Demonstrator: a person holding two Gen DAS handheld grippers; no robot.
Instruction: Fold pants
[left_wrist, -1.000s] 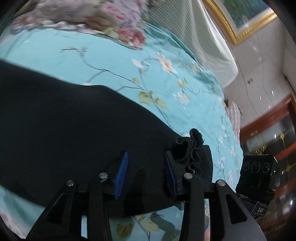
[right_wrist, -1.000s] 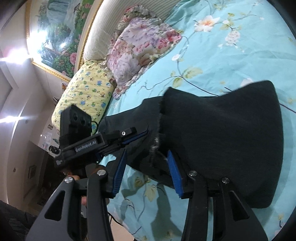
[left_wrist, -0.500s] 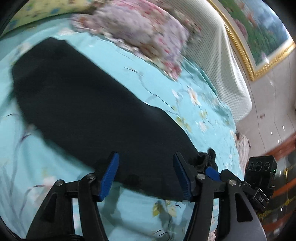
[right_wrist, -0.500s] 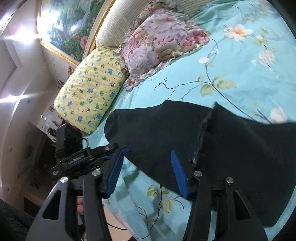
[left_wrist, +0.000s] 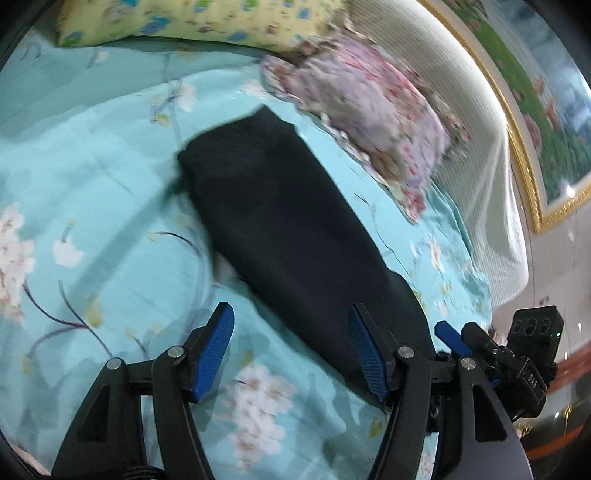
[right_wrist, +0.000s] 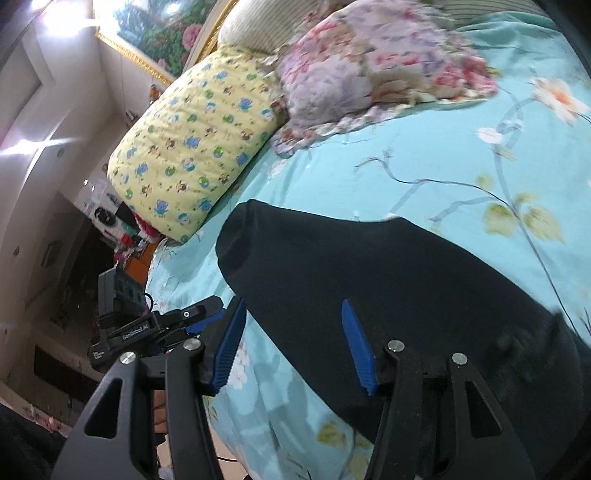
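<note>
The black pants (left_wrist: 291, 229) lie flat as a long dark strip on the teal floral bedsheet (left_wrist: 92, 240). They also show in the right wrist view (right_wrist: 388, 288). My left gripper (left_wrist: 291, 350) is open and empty, held above the near end of the pants. My right gripper (right_wrist: 291, 343) is open and empty, held above the pants near the bed's edge. The right gripper also shows at the lower right of the left wrist view (left_wrist: 491, 354), and the left gripper at the lower left of the right wrist view (right_wrist: 159, 325).
A yellow patterned pillow (right_wrist: 195, 147) and a pink floral pillow (right_wrist: 369, 70) lie at the head of the bed against a striped headboard (left_wrist: 476, 155). The bed's edge and dark furniture (right_wrist: 74, 277) are at the left of the right wrist view.
Both grippers have let go of the pants and pulled back and up. The pants now lie flat, and more of the bed and pillows is in view.
</note>
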